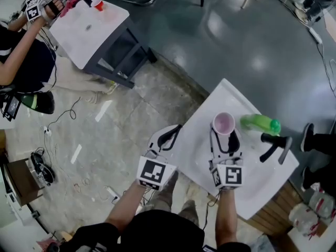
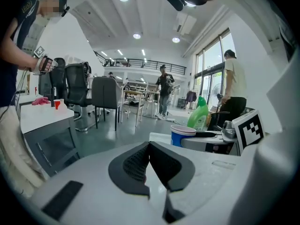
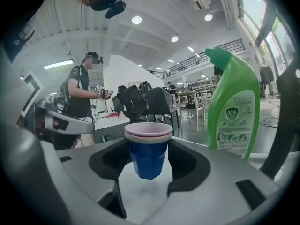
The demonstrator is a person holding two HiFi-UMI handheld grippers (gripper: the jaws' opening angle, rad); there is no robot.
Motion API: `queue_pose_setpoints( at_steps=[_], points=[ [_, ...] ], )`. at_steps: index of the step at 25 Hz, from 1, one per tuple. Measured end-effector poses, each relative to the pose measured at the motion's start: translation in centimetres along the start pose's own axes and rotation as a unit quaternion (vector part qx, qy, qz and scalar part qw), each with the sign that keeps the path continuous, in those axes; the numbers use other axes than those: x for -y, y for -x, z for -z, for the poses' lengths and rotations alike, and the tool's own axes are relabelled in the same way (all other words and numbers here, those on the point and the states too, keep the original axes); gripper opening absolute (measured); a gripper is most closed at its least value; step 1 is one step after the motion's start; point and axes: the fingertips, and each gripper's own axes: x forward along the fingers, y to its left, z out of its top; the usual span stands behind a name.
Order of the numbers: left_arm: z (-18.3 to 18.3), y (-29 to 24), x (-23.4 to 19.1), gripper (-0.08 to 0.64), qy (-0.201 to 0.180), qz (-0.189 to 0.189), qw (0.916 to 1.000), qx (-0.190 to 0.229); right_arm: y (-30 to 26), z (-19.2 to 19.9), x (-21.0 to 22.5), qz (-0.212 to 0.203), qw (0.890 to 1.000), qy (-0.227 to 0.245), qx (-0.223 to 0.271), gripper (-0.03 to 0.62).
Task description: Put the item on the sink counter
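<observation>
Right tool (image 3: pixel 149 157) clamped wide on stacked cups (image 3: pixel 148 139), left tool (image 2: pixel 149 146) closed, empty, green bottle (image 3: pixel 233 111) near

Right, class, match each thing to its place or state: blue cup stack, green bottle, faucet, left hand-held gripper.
Things:
1. blue cup stack
2. green bottle
3. faucet
4. left hand-held gripper

Places or states:
A. jaws together, nothing between them
B. black, next to the bottle
C. gripped between the jaws of the right hand-held gripper
D. upright and ungripped on the sink counter

Pairs: 1-C, 2-D, 3-B, 4-A.
</observation>
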Motion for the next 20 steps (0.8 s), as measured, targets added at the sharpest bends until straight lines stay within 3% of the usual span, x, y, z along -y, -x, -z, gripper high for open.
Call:
queue_pose_setpoints(
  at_steps=[20],
  points=[
    [2.0,-3.6,-1.3,0.002,0.01,-0.002,0.9997,-0.021,-3.9,1.8,1.5,-0.007,1.0,0.006,0.005,0.261]
  ],
)
